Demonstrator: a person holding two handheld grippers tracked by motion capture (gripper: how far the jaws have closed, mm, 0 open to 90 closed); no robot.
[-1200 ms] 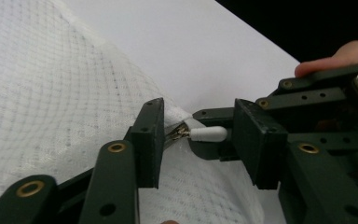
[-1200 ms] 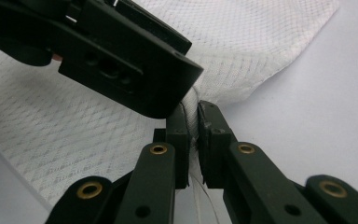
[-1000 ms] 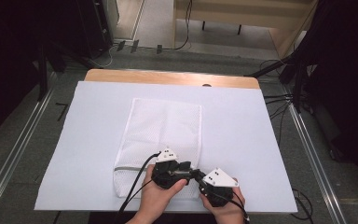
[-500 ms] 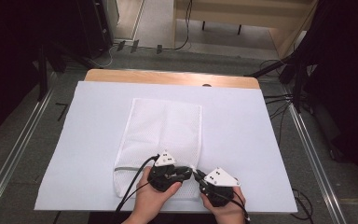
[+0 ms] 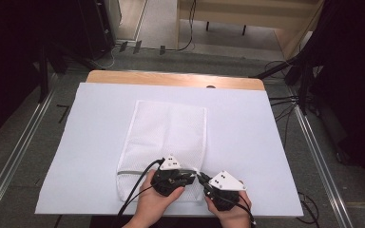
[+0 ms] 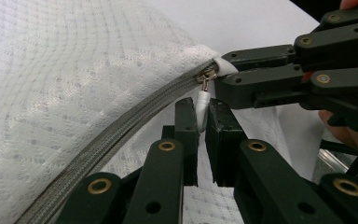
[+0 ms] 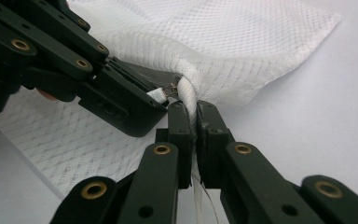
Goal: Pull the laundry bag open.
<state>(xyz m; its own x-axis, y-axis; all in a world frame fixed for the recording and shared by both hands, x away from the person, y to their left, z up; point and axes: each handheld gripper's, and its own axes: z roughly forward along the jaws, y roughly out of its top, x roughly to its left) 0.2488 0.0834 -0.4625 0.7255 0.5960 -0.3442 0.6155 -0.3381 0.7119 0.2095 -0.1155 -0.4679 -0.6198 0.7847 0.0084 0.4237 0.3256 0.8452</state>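
Note:
A white mesh laundry bag [image 5: 168,130] lies flat on the white sheet, its grey zipper [image 6: 121,123] running along the near end. My left gripper [image 6: 202,105] is shut on the white zipper pull tab [image 6: 201,99], at the zipper's right end. Facing it, my right gripper [image 7: 192,109] is shut on the bag's bunched corner [image 7: 186,93] just beside the slider. In the high view, the left gripper [image 5: 194,175] and the right gripper [image 5: 202,179] meet tip to tip at the bag's near right corner. Hands hold both.
The white sheet [image 5: 266,142] covers most of a wooden table [image 5: 171,78]. Cables [image 5: 138,194] trail from the grippers over the near edge. Metal rails [image 5: 14,156] run along both sides of the table, and dark equipment stands beyond.
Both grippers have stayed together at the bag's near right corner, drifting only slightly toward the near edge. Grips unchanged.

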